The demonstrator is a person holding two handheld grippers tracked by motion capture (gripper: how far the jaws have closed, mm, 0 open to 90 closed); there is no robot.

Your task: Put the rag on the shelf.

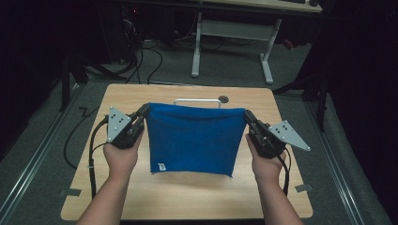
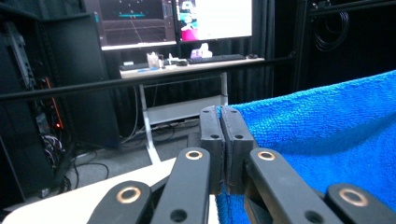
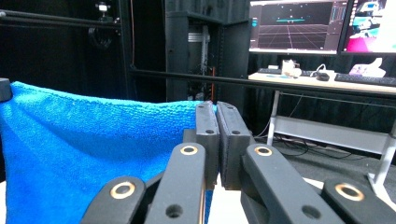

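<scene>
A blue towel (image 1: 192,138) hangs stretched in the air above the wooden table (image 1: 187,197), its lower edge with a small white tag near the tabletop. My left gripper (image 1: 144,111) is shut on the towel's upper left corner. My right gripper (image 1: 248,115) is shut on the upper right corner. In the left gripper view the jaws pinch the towel (image 2: 327,126) at its edge, my gripper (image 2: 225,119) pointing toward a desk. In the right gripper view the towel (image 3: 93,140) runs off to the left from my closed gripper (image 3: 216,114), and the other gripper's jaw tip shows at the far left edge.
A white metal handle (image 1: 197,101) and a round dark grommet (image 1: 223,99) sit at the table's far edge, behind the towel. Beyond the table stands a white-legged desk (image 1: 234,33) with monitors (image 2: 177,18) and a keyboard. Cables lie on the floor at left.
</scene>
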